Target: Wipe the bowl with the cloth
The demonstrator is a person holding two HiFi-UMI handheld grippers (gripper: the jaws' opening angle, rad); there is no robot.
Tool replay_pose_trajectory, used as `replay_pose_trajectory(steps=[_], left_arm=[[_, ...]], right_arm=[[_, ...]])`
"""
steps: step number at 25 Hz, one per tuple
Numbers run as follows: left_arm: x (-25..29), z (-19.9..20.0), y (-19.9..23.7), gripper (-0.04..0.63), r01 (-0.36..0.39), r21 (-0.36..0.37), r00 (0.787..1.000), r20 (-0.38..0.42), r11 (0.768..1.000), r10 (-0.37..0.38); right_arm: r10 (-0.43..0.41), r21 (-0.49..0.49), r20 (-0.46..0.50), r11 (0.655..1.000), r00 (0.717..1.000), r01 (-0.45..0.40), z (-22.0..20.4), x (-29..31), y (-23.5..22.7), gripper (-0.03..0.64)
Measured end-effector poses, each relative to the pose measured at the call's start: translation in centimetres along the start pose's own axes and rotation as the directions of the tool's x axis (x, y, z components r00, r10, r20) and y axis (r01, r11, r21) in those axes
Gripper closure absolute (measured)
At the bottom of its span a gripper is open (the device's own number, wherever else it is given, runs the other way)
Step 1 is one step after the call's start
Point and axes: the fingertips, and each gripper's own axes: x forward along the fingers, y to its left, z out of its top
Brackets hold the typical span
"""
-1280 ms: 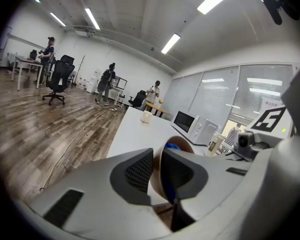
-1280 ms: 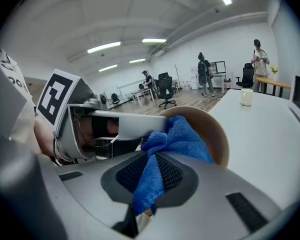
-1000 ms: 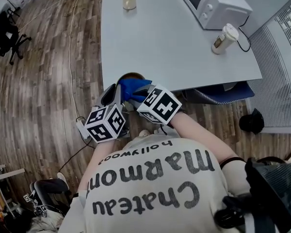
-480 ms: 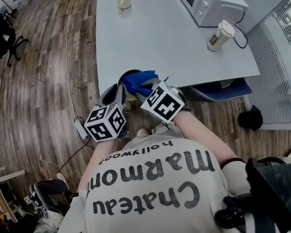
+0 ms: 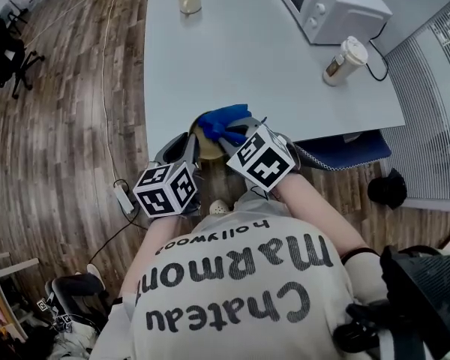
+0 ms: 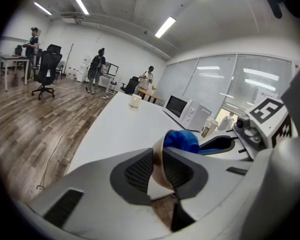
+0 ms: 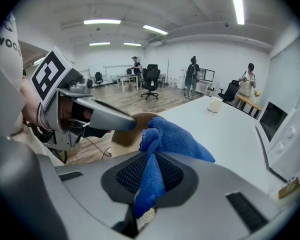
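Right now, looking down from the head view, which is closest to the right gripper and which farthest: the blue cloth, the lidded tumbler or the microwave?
1. Blue cloth: pinched in the right gripper's jaws, at the near edge of the table.
2. Lidded tumbler: off to the right, farther out on the table.
3. Microwave: at the far right, beyond the tumbler.

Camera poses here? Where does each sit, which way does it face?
Head view: on the person's head, facing steeply down at the table's near edge; shirt, left tongs and right tongs show.
Left gripper view: on the left tongs, facing along the table toward the microwave; its tongs clamp the bowl rim.
Right gripper view: on the right tongs, facing across the table into the room; its tongs clamp the cloth; the left tongs show too.
Shared: all three show bowl and cloth.
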Motion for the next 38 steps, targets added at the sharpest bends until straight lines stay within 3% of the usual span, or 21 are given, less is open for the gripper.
replay_pose_trajectory(steps=[6,9,11,14,16,20,24,26,30,38], left_arm=[[6.2,0.8,-1.8,0.529,-0.013,-0.004,0.997,-0.072,1.0,0.013],[9.8,1.5,-3.3,0.529,-0.003,0.007,0.995,-0.099,1.0,0.004],[12.0,1.9,-4.2,0.529,0.005,0.013,0.993,-0.117,1.0,-0.003],[15.3,2.3,-5.2,0.533,0.004,0.018,0.989,-0.145,1.0,-0.002],[17.2,2.3,-5.8,0.54,0.003,0.016,0.986,-0.164,1.0,0.0],[19.7,2.2,-6.3,0.54,-0.006,-0.001,0.981,-0.194,1.0,0.006],[20.9,1.2,-5.9,0.542,-0.027,-0.059,0.975,-0.221,0.998,0.013],[21.8,0.8,-5.7,0.554,-0.036,-0.091,0.975,-0.222,0.995,0.015],[22.2,0.5,-5.2,0.555,-0.058,-0.097,0.973,-0.227,0.994,0.034],[20.2,-0.8,-4.6,0.557,-0.116,-0.069,0.966,-0.238,0.991,0.096]], right_arm=[[-0.073,0.016,-0.013,0.997,0.997,0.074,-1.1,-1.1,-7.9,0.578],[-0.108,0.098,0.021,0.99,0.994,0.105,-1.8,-2.2,-12.9,0.578],[-0.1,0.201,0.06,0.976,0.993,0.086,-2.1,-3.2,-16.0,0.578],[-0.043,0.368,0.162,0.929,0.986,-0.019,-2.4,-4.3,-19.4,0.578],[-0.044,0.402,0.231,0.914,0.972,-0.054,-2.3,-5.1,-21.5,0.578],[-0.135,0.422,0.347,0.906,0.928,-0.026,-2.0,-6.9,-25.3,0.578],[-0.226,0.465,0.472,0.885,0.852,-0.022,-2.0,-8.4,-27.5,0.578],[-0.258,0.466,0.499,0.885,0.827,-0.005,-2.5,-8.6,-28.5,0.578],[-0.269,0.492,0.509,0.87,0.817,-0.02,-3.1,-8.4,-28.9,0.578],[-0.247,0.495,0.511,0.868,0.823,-0.047,-3.6,-8.4,-27.0,0.578]])
